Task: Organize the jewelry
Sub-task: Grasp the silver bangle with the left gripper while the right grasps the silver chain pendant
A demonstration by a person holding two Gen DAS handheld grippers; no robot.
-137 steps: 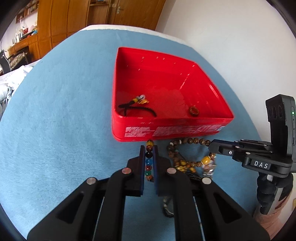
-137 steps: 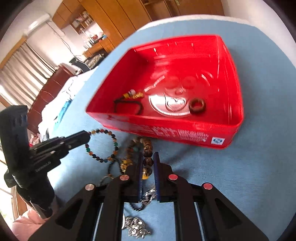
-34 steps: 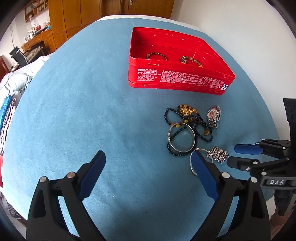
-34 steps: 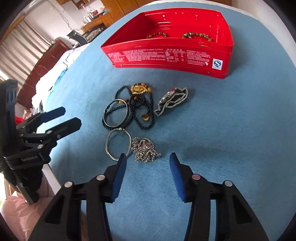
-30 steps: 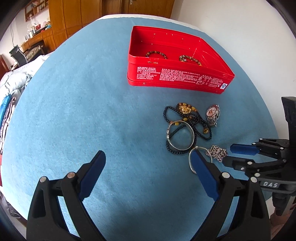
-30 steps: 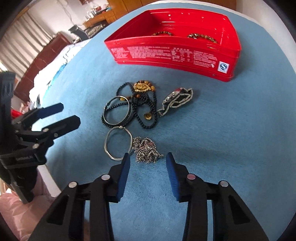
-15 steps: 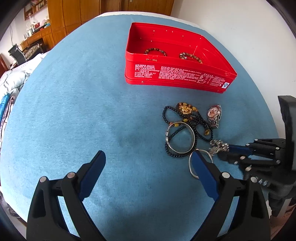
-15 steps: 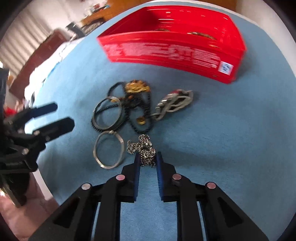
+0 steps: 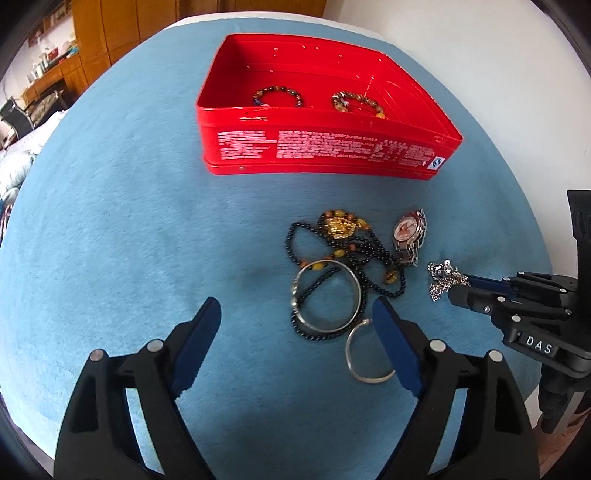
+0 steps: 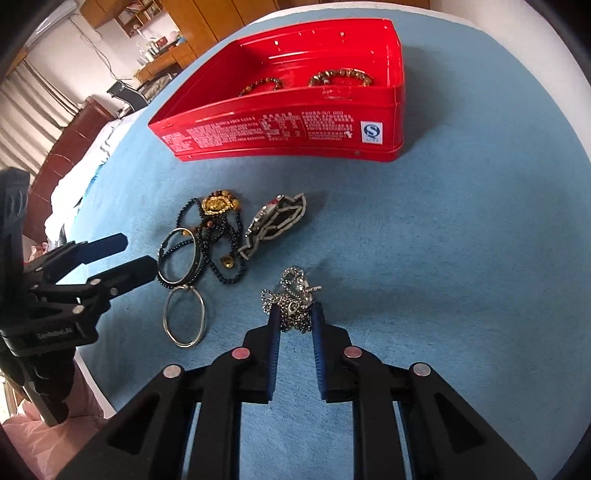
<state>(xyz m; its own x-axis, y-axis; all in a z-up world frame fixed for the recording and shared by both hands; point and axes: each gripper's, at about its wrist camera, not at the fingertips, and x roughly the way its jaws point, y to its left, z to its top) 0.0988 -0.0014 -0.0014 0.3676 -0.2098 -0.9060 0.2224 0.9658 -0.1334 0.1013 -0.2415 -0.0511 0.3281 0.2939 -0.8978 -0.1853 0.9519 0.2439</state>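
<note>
A red tin box (image 9: 325, 147) (image 10: 288, 125) holds two beaded bracelets (image 9: 277, 95) (image 10: 340, 77). On the blue cloth lie a black bead necklace with gold pendant (image 9: 340, 229) (image 10: 218, 206), a wristwatch (image 9: 408, 232) (image 10: 277, 218), a silver bangle (image 9: 327, 291) (image 10: 181, 251) and a silver ring bangle (image 9: 365, 354) (image 10: 184, 317). My right gripper (image 10: 294, 314) (image 9: 460, 284) is shut on a silver chain (image 10: 291, 295) (image 9: 443, 277), lifted a little off the cloth. My left gripper (image 9: 297, 314) (image 10: 138, 249) is open and empty, near the bangles.
The blue cloth covers a round table (image 9: 110, 221) with its edge close behind both grippers. A white wall (image 9: 480, 55) is at the right; wooden cabinets (image 9: 129, 26) and furniture stand beyond the table.
My right gripper closed on the silver chain and raised it slightly. Before that, both grippers had carried bead bracelets into the red box and drawn back. My left gripper stays open.
</note>
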